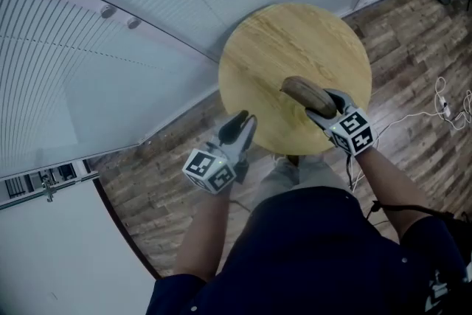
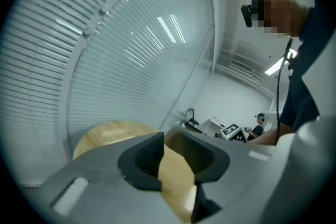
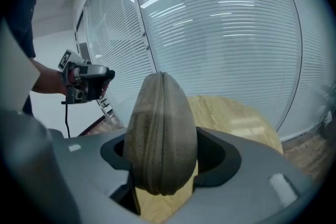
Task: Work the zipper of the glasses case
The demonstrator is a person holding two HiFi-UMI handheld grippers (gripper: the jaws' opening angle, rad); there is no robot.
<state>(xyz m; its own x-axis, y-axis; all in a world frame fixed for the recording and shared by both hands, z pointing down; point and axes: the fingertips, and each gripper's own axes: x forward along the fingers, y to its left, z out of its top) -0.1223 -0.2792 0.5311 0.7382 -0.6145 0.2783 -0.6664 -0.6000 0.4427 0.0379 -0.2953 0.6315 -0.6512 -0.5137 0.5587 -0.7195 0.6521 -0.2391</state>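
A brown fabric glasses case (image 1: 304, 93) is held just above the near part of the round wooden table (image 1: 295, 40). My right gripper (image 1: 325, 105) is shut on it from the near side. In the right gripper view the case (image 3: 163, 128) stands on end between the pads, its zipper seam facing the camera, with the table (image 3: 236, 118) behind it. My left gripper (image 1: 240, 127) hovers off the table's near-left edge, apart from the case. Its jaws stand slightly open with nothing between them; the left gripper view shows only the table (image 2: 105, 134) through the gap of the left gripper (image 2: 176, 161).
A curved glass wall with blinds (image 1: 110, 48) runs along the left and the back. The floor (image 1: 413, 48) is wood planks, with white cables (image 1: 442, 107) lying at the right. A white cabinet (image 1: 59, 247) stands at the lower left.
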